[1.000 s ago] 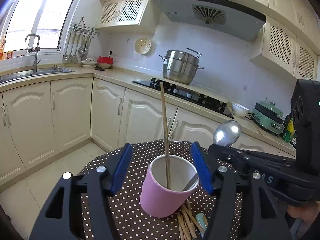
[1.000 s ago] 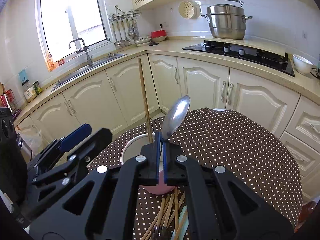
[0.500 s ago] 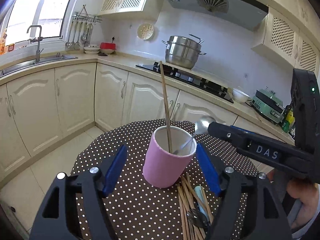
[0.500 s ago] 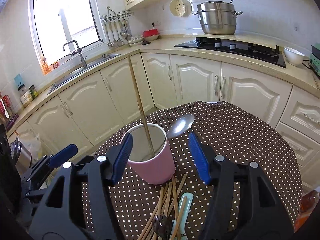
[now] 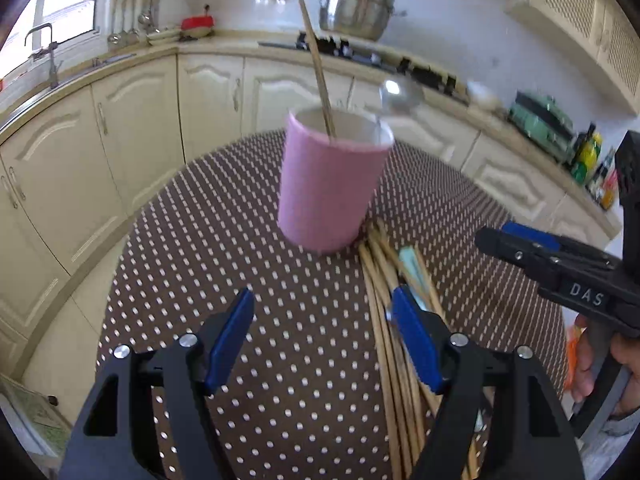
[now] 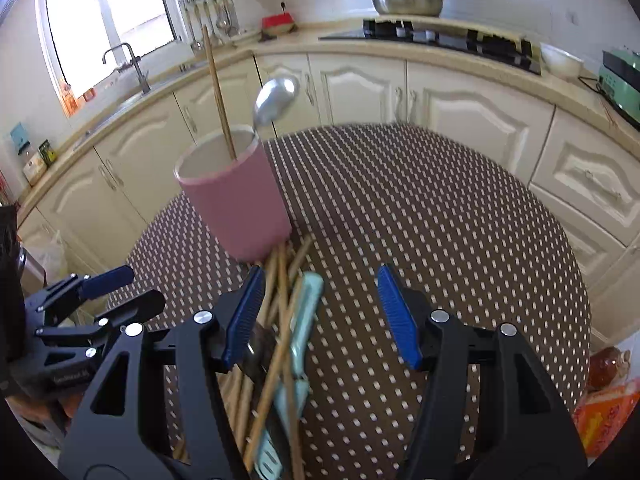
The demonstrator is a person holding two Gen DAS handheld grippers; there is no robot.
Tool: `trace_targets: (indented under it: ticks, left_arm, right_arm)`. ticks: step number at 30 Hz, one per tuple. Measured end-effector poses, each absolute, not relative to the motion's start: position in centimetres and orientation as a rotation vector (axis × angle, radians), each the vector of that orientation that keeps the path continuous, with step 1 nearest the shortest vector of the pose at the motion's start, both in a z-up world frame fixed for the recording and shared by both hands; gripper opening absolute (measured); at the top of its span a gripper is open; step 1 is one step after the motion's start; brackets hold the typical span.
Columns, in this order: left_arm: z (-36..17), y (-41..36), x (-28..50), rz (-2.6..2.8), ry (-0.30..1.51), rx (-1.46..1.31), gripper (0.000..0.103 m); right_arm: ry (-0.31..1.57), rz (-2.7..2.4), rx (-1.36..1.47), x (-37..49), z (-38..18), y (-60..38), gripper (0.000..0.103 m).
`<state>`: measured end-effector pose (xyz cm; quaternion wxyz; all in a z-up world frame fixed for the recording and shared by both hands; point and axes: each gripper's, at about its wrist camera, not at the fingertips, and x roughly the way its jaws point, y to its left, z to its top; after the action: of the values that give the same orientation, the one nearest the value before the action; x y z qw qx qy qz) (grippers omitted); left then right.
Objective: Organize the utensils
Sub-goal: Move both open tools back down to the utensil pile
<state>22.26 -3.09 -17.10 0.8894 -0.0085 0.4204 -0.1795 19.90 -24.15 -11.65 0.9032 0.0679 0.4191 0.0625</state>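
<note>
A pink cup (image 5: 328,188) stands upright on the round dotted table (image 5: 240,280); it also shows in the right wrist view (image 6: 240,204). A wooden chopstick (image 6: 218,96) and a metal spoon (image 6: 276,98) stand in it. A bundle of wooden chopsticks (image 5: 384,320) with a pale green utensil (image 6: 304,320) lies on the cloth in front of the cup. My left gripper (image 5: 322,340) is open and empty, short of the cup. My right gripper (image 6: 320,316) is open and empty, over the bundle.
Cream cabinets and a counter (image 6: 440,52) curve behind the table, with a hob, a steel pot (image 5: 352,4) and a sink (image 6: 128,60). An orange packet (image 6: 608,412) lies by the table's right edge.
My right gripper opened and left the spoon in the cup. Both grippers have drawn back and lowered toward the bundle of chopsticks.
</note>
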Motion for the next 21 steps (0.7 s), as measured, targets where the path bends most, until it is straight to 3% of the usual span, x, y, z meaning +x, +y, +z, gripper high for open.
trace_targets:
  ticks: [9,21]
  left_arm:
    - [-21.1,-5.9,20.6,-0.371,0.969,0.15,0.07]
    - [-21.4,-7.0,20.8,-0.313,0.95,0.257,0.08]
  right_arm:
    - [0.956,0.158,0.139,17.3,-15.5,-25.4,0.06]
    - [0.977,0.188,0.075,16.0,-16.5,-24.4,0.06]
